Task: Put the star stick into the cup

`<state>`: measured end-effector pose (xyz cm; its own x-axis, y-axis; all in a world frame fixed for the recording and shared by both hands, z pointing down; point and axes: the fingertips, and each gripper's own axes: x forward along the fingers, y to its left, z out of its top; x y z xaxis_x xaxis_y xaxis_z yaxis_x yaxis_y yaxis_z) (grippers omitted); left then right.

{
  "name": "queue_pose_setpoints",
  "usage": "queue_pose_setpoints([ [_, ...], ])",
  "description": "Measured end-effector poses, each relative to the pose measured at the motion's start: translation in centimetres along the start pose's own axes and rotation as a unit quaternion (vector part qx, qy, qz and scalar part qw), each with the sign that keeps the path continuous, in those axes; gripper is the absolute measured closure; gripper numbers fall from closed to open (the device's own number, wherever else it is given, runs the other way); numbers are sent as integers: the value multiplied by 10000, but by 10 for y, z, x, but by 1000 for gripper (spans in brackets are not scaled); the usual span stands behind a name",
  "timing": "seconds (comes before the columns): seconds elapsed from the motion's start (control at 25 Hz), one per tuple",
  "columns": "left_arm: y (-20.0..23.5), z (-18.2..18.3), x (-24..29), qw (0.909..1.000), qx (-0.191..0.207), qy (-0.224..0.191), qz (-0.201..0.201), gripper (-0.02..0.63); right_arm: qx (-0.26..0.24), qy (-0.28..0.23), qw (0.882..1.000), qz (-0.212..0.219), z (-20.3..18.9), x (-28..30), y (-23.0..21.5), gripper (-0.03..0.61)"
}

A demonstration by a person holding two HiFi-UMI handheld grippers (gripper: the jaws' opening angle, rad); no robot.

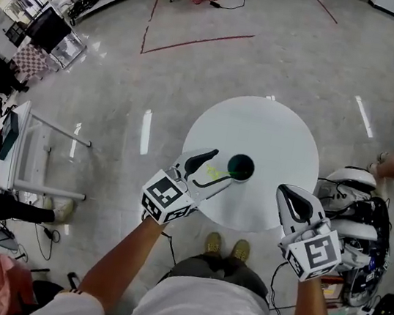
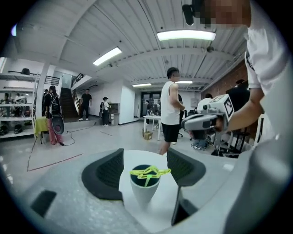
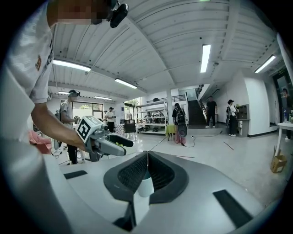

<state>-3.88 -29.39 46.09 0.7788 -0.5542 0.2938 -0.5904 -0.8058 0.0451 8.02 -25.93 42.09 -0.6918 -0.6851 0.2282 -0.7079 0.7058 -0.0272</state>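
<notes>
Head view: we list a round white table bearing one cup with a dark inside. The left hand-held gripper reaches in over the near rim of the table, its jaws spread wide, and the yellow-green star stick shows between them at the cup's left edge. The right hand-held gripper hangs over the table's right edge, well apart from the cup. Left gripper view: we record both jaws open wide and touching nothing. The cup stands beyond and between them, the star head lies across its rim, and a thin green line runs down into the dark inside. Right gripper view: we record the jaws pressed together along one line with nothing between them. The cup shows only beyond them, and the left hand-held gripper stands off to the left. Progress: we judge the stick to be already in the cup and let go, leaning toward the left rim. As far as these views show, what is left is to draw the left hand-held gripper clear without knocking the cup. We cannot tell how deep the stick sits.
</notes>
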Motion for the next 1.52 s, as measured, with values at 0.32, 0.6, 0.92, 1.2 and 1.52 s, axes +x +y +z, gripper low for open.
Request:
queue_pose_setpoints([
  [0.32,-7,70,-34,9958,12,-898,164,325,-142,-305,9993,163,31,11,3,566],
  [0.6,-18,126,-55,9881,90,-1519,240,428,-355,-815,9957,275,82,3,10,566],
  [0.92,-32,173,-78,9773,112,-2108,200,528,-377,-1388,9885,458,135,-11,30,566],
  [1.2,-55,198,-89,9681,123,-2504,32,563,-537,-1757,9815,545,168,-25,44,566],
  [1.52,-71,211,-95,9665,311,-2548,-74,591,-735,-2068,9736,625,185,-37,59,566],
])
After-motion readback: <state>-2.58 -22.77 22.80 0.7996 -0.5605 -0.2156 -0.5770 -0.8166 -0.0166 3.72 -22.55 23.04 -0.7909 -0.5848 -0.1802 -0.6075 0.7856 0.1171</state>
